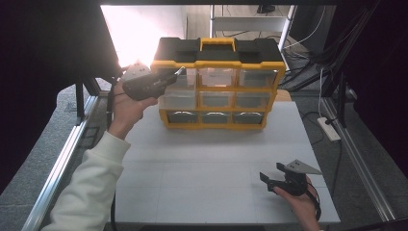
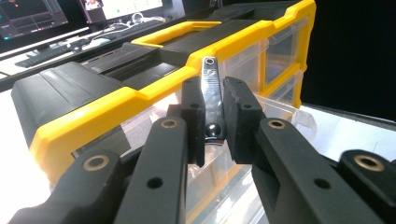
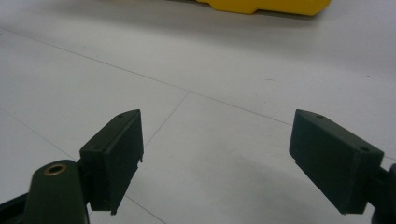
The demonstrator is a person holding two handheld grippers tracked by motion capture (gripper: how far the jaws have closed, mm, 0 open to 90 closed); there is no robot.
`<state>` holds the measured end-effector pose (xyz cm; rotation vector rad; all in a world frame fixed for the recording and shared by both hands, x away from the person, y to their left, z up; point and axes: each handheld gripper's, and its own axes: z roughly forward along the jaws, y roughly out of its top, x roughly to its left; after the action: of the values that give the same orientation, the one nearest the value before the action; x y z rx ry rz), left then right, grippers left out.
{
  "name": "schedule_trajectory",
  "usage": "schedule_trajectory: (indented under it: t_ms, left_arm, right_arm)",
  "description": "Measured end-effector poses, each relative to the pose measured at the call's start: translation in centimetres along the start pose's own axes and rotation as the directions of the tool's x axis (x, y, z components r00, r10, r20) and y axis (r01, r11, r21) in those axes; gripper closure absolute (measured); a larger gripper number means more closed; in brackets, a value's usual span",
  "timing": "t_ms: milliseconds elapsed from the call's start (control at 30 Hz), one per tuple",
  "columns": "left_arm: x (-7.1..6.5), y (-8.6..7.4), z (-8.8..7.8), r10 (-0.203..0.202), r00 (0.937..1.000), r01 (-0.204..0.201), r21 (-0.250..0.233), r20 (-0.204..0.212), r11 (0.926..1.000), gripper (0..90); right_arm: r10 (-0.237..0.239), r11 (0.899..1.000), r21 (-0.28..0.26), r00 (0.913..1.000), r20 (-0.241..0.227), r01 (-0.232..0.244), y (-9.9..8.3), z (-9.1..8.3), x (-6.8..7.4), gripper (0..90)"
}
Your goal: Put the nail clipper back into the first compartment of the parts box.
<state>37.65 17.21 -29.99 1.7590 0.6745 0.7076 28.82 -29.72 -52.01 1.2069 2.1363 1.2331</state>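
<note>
White tabletop (image 1: 211, 159) under a dark-curtained rig, bright glare at the back left, cables along the right rail.

Gripped between the pads of the left gripper (image 2: 214, 119): a slim metal nail clipper (image 2: 212, 100), chrome, narrow, with a small round hole at its far tip and a dark rivet near the held end. Held up at the top left corner of the organiser, tip pointing toward the yellow frame just above the upper left drawer; contact with the frame cannot be told. Seen from the high view as a thin silver sliver (image 1: 179, 72) jutting from the left gripper (image 1: 166, 79).

Directly ahead and in the way: yellow-and-black drawer organiser (image 1: 219, 84), standing upright at the far middle of the table, black lid with a yellow handle (image 1: 217, 44) on top, three rows of clear plastic drawers (image 1: 216, 98) in front. Left middle drawer pulled partly out, just below the clipper.

Left hand (image 1: 127, 108) raised from the table, white sleeve (image 1: 91, 187) coming in from the bottom left, wrist bent so the gripper lies roughly level and aims rightward at the organiser. Jaws narrow, clamped on the clipper.

Right gripper (image 1: 279, 175) low at the near right of the table, well apart from the organiser, aimed left and slightly forward across bare tabletop. Jaws wide apart, nothing between them; right hand (image 1: 300, 202) close over the table edge.
</note>
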Motion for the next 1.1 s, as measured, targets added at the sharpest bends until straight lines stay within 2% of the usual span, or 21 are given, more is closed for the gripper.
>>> schedule_trajectory:
  t_ms: [200,233,300,400,500,700,800,867,1100]
  left_arm:
    - [0.0,-0.1,0.1,-0.006,1.0000,0.006,0.003,0.001,1.0000,78.1]
    - [0.0,-0.1,0.0,-0.011,0.9999,0.011,-0.003,0.001,0.9999,75.5]
    - [-0.1,-0.1,-0.1,-0.024,0.9997,0.024,-0.028,-0.010,0.9993,64.8]
    - [-0.2,-0.1,-0.5,-0.050,0.9988,0.050,-0.044,0.000,0.9978,52.4]
    - [-0.4,-0.3,-0.9,-0.053,0.9985,0.054,-0.051,0.010,0.9972,48.8]
    - [-1.0,-0.9,-2.0,-0.073,0.9941,0.079,-0.071,0.079,0.9943,42.3]
    - [-1.4,-1.1,-2.4,-0.086,0.9890,0.095,-0.078,0.121,0.9924,39.5]
    - [-1.7,-1.3,-2.7,-0.081,0.9878,0.091,-0.070,0.133,0.9934,37.9]
    - [-2.4,-2.4,-3.2,-0.109,0.9782,0.122,-0.064,0.177,0.9905,34.0]
  right_arm:
    - [-0.003,1.000,0.000,1.0000,-0.001,0.003,0.0,0.0,0.0,17.9]
    - [-0.001,1.000,-0.001,1.0000,-0.001,0.001,0.0,0.0,0.0,17.8]
    - [-0.001,1.000,0.000,1.0000,0.000,0.001,0.0,0.0,0.0,17.9]
    - [-0.002,1.000,-0.002,1.0000,0.002,0.002,0.0,0.0,0.0,17.9]
    - [-0.001,1.000,-0.001,1.0000,0.002,0.001,0.0,-0.1,0.0,17.9]
    - [-0.002,1.000,0.001,1.0000,0.003,0.002,0.0,0.0,0.0,17.8]
    - [-0.003,1.000,0.001,1.0000,0.003,0.003,0.0,0.0,0.1,17.8]
    - [-0.003,1.000,-0.001,1.0000,0.004,0.003,0.0,0.0,0.0,17.8]
    - [-0.002,1.000,-0.003,1.0000,0.003,0.002,0.0,0.0,0.0,17.8]
